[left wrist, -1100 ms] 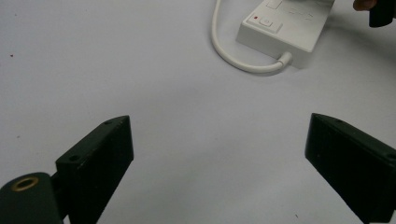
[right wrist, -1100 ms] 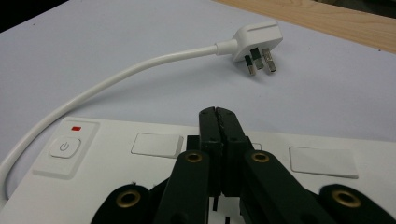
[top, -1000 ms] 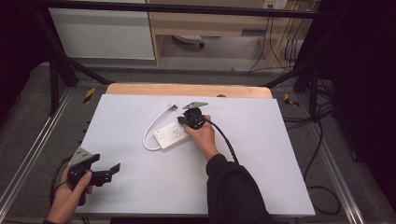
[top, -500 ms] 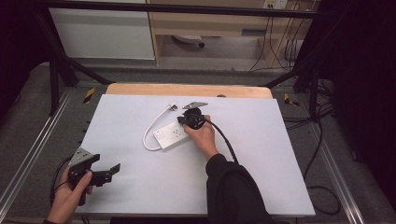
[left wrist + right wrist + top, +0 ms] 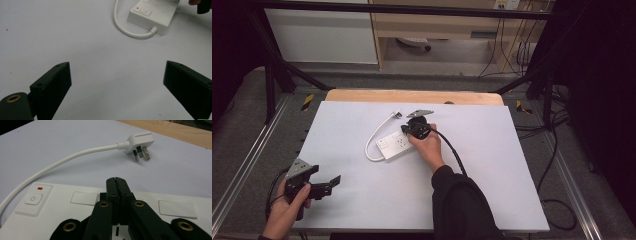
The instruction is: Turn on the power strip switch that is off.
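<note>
Nothing has shifted since a second ago: both hands and the white rectangular plastic power strip (image 5: 398,145) sit where they were. At centre frame in the high view, the right hand (image 5: 428,148) holds the right tool (image 5: 412,131) down over the far end of the strip, which lies at a slant on the pale grey-white counter (image 5: 492,165). In the right gripper view that tool's black jaws are pressed together with no gap, their tips over the strip's top face between two flat socket covers; whether anything is pinched between them cannot be told. At lower left of that view sits the strip's square power button (image 5: 33,199) under a small red mark. The strip's white cable (image 5: 373,141) loops from its near-left end round toward the upper middle of the counter, ending in a white three-pin plug (image 5: 139,144) that lies on its side, pins showing, near the light wooden board (image 5: 412,96) along the counter's far edge.

At lower left of the high view, the left hand (image 5: 287,210) holds the left tool (image 5: 332,184) at the counter's near edge, well apart from the strip. In the left gripper view its two black jaws stand wide apart over bare counter with nothing between them, the strip's button end at upper right.
</note>
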Demonstrator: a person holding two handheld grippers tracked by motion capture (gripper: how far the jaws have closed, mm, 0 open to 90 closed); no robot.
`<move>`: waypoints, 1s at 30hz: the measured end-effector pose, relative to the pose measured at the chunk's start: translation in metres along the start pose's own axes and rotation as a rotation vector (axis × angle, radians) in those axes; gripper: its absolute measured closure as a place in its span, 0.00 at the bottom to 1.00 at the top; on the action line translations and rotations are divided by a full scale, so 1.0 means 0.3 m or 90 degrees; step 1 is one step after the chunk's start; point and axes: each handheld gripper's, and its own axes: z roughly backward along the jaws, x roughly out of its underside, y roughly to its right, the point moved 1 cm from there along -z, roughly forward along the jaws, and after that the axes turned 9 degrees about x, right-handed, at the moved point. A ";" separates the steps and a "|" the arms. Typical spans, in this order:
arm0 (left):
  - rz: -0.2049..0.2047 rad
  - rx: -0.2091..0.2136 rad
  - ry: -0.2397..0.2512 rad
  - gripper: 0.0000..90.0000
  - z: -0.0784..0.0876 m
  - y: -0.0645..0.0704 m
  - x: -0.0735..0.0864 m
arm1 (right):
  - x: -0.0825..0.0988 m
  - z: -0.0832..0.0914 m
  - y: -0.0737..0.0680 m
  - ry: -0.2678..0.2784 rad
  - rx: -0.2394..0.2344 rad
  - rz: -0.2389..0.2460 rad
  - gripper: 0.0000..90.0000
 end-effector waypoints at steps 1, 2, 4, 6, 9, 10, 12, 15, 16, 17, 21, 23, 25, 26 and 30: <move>0.000 0.000 -0.001 0.09 0.000 0.000 0.000 | 0.000 0.000 -0.001 -0.001 0.001 -0.001 1.00; 0.000 0.000 -0.001 0.09 0.000 0.000 0.000 | -0.001 -0.001 -0.002 0.000 0.002 0.000 1.00; 0.000 0.000 0.000 0.09 0.000 0.000 0.000 | -0.002 -0.001 -0.003 -0.001 0.001 0.000 1.00; 0.000 0.000 -0.001 0.09 0.001 -0.001 0.000 | -0.003 -0.001 -0.003 -0.002 0.001 0.001 1.00; -0.001 -0.001 0.000 0.09 0.001 -0.001 0.000 | -0.004 -0.001 -0.002 -0.003 0.001 0.002 1.00; 0.000 -0.001 0.000 0.09 0.001 -0.001 0.000 | -0.004 -0.001 -0.003 -0.004 0.001 0.001 1.00; 0.001 0.000 -0.001 0.09 -0.001 -0.001 0.000 | -0.006 -0.002 -0.001 -0.006 0.001 0.001 1.00; 0.008 -0.002 0.003 0.09 0.003 -0.005 -0.001 | -0.017 0.005 0.005 -0.012 0.007 0.005 1.00; 0.010 -0.003 0.004 0.09 0.003 -0.006 -0.001 | -0.023 0.010 0.011 -0.009 0.007 0.000 1.00; 0.011 -0.004 0.005 0.09 0.002 -0.007 -0.001 | -0.029 0.016 0.016 -0.006 0.008 -0.002 1.00; 0.017 -0.006 -0.005 0.09 -0.003 -0.008 0.005 | -0.053 0.032 0.028 -0.001 0.013 -0.011 1.00; 0.013 -0.010 -0.008 0.09 -0.006 -0.006 0.005 | -0.063 0.039 0.029 -0.004 0.015 -0.013 1.00; 0.014 -0.011 -0.007 0.09 -0.007 -0.006 0.005 | -0.066 0.040 0.023 -0.003 0.013 -0.017 1.00; 0.012 -0.010 -0.010 0.09 -0.010 -0.006 0.005 | -0.066 0.038 0.018 -0.014 0.015 -0.011 1.00; 0.013 -0.012 -0.006 0.09 -0.007 -0.012 0.002 | -0.068 0.037 -0.004 -0.019 0.018 -0.002 1.00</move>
